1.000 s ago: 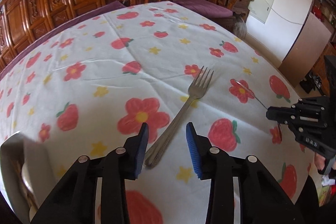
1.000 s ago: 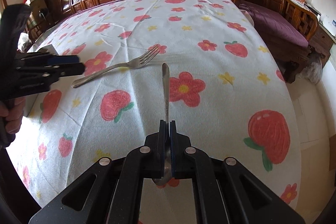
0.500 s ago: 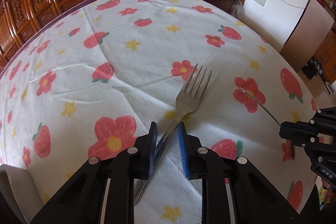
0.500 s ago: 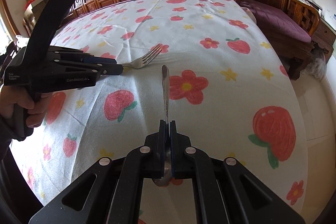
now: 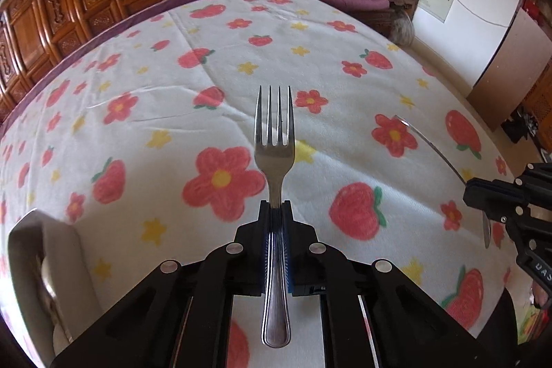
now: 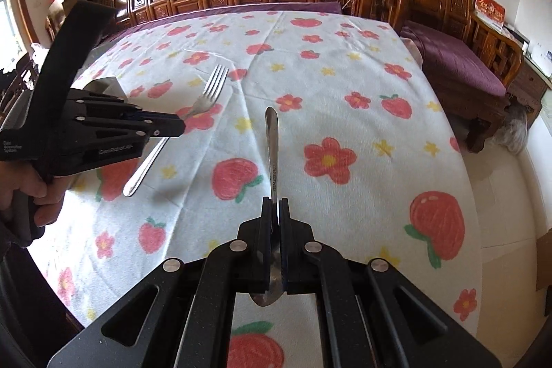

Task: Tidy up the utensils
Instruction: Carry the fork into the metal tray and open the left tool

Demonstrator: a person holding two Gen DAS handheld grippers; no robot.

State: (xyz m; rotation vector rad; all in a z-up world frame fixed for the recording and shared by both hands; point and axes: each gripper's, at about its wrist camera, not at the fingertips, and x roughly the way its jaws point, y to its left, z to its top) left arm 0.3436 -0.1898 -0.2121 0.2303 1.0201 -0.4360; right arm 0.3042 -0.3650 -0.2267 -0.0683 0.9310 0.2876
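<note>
The left gripper (image 5: 275, 207) has just been closing and its jaws are now clamped on the fork (image 5: 274, 140) at the neck, just below the tines, with the handle running back between the pads toward the camera. The fork's long axis lies along the gripper's own line — tines pointing away, over the flowered tablecloth (image 5: 345, 99). In the right wrist view the fork (image 6: 207, 95) seems lifted clear of the cloth, though whether the handle end still touches it is hard to tell. The right gripper (image 6: 275, 206) has its jaws together on a spoon (image 6: 272, 140), gripped near the bowl with the handle pointing forward. Taking the fork as the landmark, the spoon is to its right and well apart from it, while a pale tray (image 5: 20, 250) sits at the table edge to its left and nearer the camera; something pale lies in it, too blurred to name. If that tray is the goal, the left hand is plainly the nearer one, and the fork must swing left and back, so it would probably need turning to lie along the tray.
</note>
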